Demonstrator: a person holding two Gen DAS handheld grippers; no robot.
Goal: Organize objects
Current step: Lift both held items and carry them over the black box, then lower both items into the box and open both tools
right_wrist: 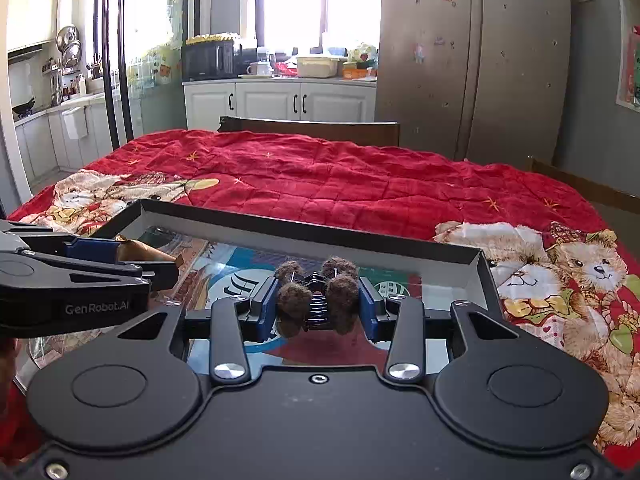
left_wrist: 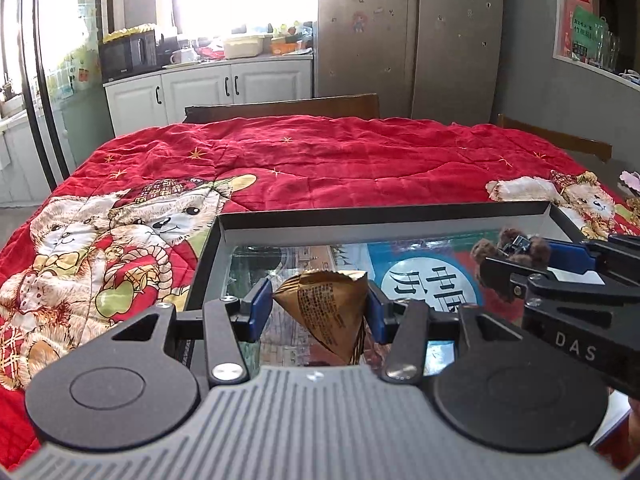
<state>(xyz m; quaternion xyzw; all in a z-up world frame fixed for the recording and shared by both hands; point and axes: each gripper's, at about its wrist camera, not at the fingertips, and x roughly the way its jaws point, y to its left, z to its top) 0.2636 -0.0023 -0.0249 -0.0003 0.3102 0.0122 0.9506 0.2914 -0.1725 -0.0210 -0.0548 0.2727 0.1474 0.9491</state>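
My left gripper [left_wrist: 318, 308] is shut on a gold foil pyramid-shaped packet [left_wrist: 324, 308], held above a shallow black-walled box [left_wrist: 360, 214] whose floor shows a colourful printed picture. In the right wrist view my right gripper [right_wrist: 318, 304] is shut on a black hair claw clip with brown fuzzy pom-poms [right_wrist: 318, 296], also over the box [right_wrist: 312, 236]. Each gripper shows in the other's view: the right gripper [left_wrist: 516, 256] with the clip [left_wrist: 516, 246] at the right edge, the left gripper [right_wrist: 132, 258] with the packet [right_wrist: 144, 252] at the left.
The box lies on a table covered by a red quilted cloth [left_wrist: 320, 152] with teddy-bear prints. Wooden chair backs [left_wrist: 280, 106] stand at the far edge. Behind are white cabinets [left_wrist: 200, 88], a microwave [left_wrist: 128, 54] and a large fridge [left_wrist: 408, 28].
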